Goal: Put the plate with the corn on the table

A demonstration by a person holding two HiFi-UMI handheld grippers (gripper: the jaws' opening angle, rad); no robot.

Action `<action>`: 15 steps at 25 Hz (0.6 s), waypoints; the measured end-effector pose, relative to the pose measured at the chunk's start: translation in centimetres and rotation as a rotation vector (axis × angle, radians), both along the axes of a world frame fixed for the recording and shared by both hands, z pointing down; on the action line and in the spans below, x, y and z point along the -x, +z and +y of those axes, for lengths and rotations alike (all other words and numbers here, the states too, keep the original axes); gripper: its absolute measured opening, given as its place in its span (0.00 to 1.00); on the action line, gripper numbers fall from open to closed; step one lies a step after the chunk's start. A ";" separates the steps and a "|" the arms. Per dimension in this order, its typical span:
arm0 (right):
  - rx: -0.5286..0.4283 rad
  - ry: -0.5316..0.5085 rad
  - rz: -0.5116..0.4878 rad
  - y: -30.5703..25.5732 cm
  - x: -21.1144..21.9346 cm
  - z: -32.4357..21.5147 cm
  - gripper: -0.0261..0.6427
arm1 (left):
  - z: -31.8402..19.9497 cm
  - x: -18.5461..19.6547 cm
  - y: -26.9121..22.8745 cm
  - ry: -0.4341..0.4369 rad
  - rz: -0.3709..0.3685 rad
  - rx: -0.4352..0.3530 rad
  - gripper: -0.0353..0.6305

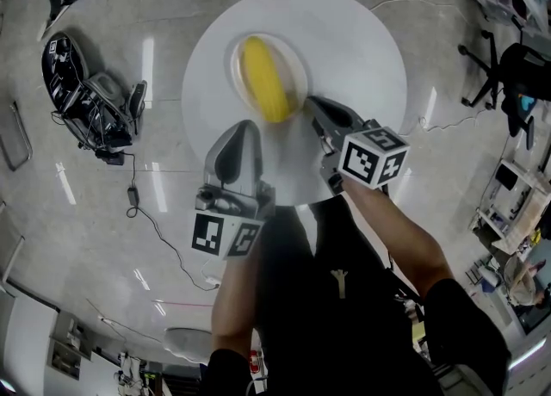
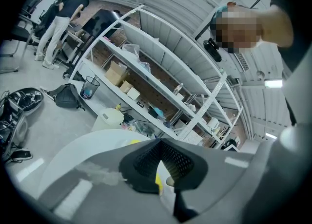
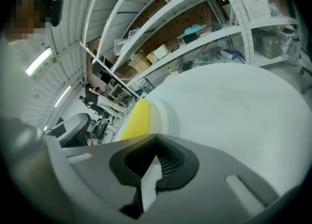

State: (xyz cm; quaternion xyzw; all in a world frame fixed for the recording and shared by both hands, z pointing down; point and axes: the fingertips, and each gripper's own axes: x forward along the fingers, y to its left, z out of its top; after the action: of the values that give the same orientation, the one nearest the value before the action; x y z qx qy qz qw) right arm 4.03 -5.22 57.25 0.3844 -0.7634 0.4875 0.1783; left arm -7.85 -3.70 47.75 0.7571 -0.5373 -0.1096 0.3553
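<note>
A white plate (image 1: 297, 63) carrying a yellow corn cob (image 1: 265, 76) is over the left part of the round white table (image 1: 362, 50); I cannot tell if it rests on it. My right gripper (image 1: 312, 103) is at the plate's near right rim. In the right gripper view the jaws (image 3: 151, 169) are shut on a white strip of that rim, with the corn (image 3: 135, 120) just ahead. My left gripper (image 1: 244, 127) points at the plate's near edge, a little short of it, and is shut with nothing in it. A sliver of corn (image 2: 158, 181) shows past its jaws.
A dark bag with gear (image 1: 82, 97) and a cable (image 1: 133, 196) lie on the floor left of the table. An office chair (image 1: 508, 76) stands at the right. Long white shelves (image 2: 161, 82) and people (image 2: 58, 13) are in the background.
</note>
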 end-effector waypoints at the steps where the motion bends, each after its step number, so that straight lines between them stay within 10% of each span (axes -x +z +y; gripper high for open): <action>1: -0.001 -0.005 -0.001 -0.1 0.0 0.1 0.05 | 0.1 -0.1 -0.1 -0.001 0.000 0.000 0.06; 15: -0.049 -0.055 0.016 -3.1 1.0 0.4 0.05 | 0.9 -0.2 -2.1 -0.020 -0.071 0.016 0.06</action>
State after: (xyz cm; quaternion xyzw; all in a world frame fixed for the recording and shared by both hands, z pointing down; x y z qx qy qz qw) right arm 3.01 -4.78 54.17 0.3714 -0.7838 0.4606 0.1884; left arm -7.61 -2.84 45.63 0.7521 -0.5580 -0.0821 0.3410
